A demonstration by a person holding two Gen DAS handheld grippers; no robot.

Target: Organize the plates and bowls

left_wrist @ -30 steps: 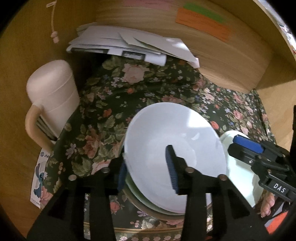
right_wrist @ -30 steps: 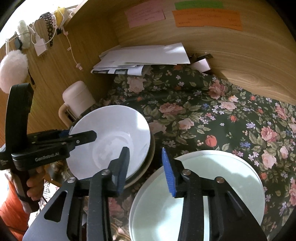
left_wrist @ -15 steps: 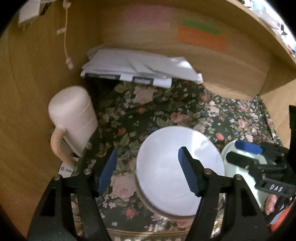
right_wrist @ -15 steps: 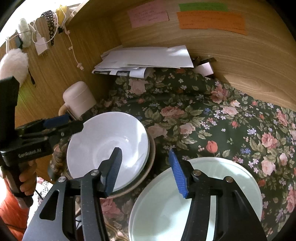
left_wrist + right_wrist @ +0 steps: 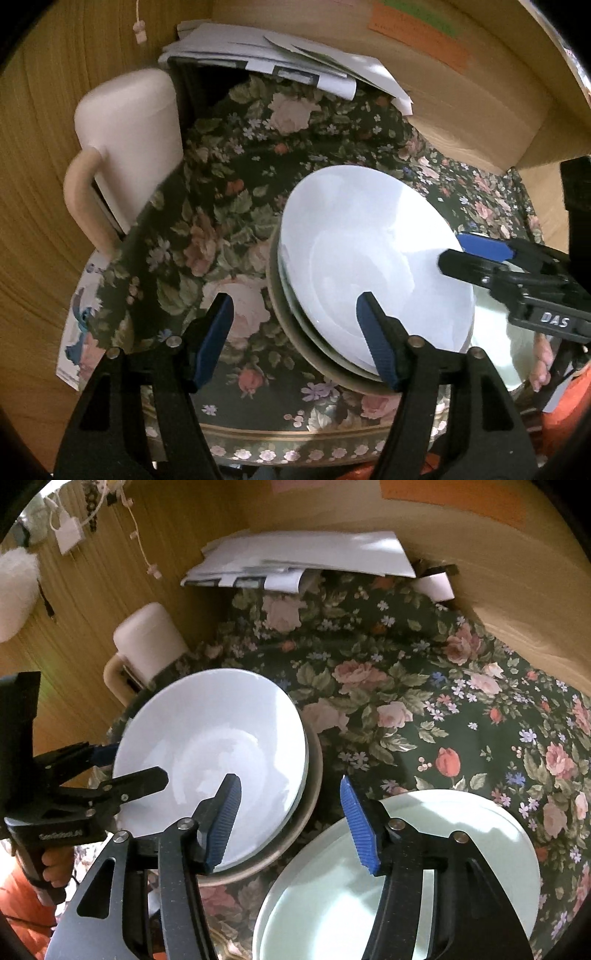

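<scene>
Both tongs stand released — left tongs (image 5: 295,332) straddling the white bowl's (image 5: 373,258) near rim, right tongs (image 5: 291,819) between bowl and pale green plates (image 5: 443,849) (jaws just opened, pads pressing nothing) on the floral counter (image 5: 424,686).

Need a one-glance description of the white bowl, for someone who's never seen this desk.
Start at the floral cloth in the wooden nook. On its left side, near the pink mug, sits a stack of dishes; the white bowl is the top one. Unlike the pale green plates beside it, it is deep and pure white.
</scene>
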